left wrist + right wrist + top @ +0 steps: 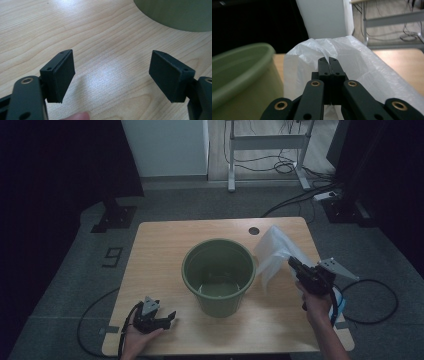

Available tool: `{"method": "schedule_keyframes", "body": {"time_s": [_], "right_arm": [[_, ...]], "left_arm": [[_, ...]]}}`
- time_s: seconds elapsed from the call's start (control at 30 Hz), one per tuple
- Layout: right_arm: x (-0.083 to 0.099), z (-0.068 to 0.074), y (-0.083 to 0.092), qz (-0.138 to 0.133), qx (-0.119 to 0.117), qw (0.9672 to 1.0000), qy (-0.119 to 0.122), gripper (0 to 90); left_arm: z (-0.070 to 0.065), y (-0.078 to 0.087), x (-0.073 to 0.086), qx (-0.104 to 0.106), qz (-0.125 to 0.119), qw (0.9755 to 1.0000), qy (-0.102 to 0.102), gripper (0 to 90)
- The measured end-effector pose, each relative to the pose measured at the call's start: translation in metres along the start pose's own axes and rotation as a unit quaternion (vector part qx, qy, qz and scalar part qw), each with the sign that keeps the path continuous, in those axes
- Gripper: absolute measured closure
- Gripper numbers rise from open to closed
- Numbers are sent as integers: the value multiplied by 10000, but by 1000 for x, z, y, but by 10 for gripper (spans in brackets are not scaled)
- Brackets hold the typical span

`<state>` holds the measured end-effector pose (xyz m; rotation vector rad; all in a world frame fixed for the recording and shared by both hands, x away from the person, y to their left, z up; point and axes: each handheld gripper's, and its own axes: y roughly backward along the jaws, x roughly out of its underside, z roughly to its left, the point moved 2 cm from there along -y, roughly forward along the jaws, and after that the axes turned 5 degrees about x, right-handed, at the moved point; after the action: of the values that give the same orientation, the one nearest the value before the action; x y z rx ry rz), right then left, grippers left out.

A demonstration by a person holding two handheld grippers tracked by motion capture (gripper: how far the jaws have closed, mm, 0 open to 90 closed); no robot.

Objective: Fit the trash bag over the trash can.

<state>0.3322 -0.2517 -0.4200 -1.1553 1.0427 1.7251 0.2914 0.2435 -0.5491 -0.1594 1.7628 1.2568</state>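
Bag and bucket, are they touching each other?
Cannot tell. In the high view the bag hangs right beside the bucket rim, held by the right gripper; no clear gap or contact shows.

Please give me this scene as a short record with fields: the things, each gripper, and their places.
surface: wooden table
bin: green bucket, upright, mid-table, open top
bag: white plastic bag, lifted to the right of the bucket
right gripper: shut on the bag's edge
left gripper: open, nothing between its jaws, low over the table near the bucket

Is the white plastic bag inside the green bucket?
No, the white plastic bag hangs from the right gripper beside the green bucket, outside its rim.
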Motion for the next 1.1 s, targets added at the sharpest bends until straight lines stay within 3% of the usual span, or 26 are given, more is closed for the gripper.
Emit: {"method": "schedule_keyframes", "body": {"time_s": [0.37, 0.57, 0.73, 1.1], "right_arm": [[-51, 24, 32, -646, -282, 9973, 190, 889], [-74, 37, 43, -813, -381, 9953, 350, 889], [-88, 47, 47, -919, -447, 9937, 467, 889], [-108, 65, 62, -1271, -689, 9884, 469, 889]], "left_arm": [[-1, -1, 0, 7, 9, 10000, -7, 203], [-2, -2, 1, 17, 32, 10000, -4, 203], [-2, -2, 1, 20, 40, 10000, -5, 203], [-2, -3, 1, 33, 66, 10000, -19, 203]]}}
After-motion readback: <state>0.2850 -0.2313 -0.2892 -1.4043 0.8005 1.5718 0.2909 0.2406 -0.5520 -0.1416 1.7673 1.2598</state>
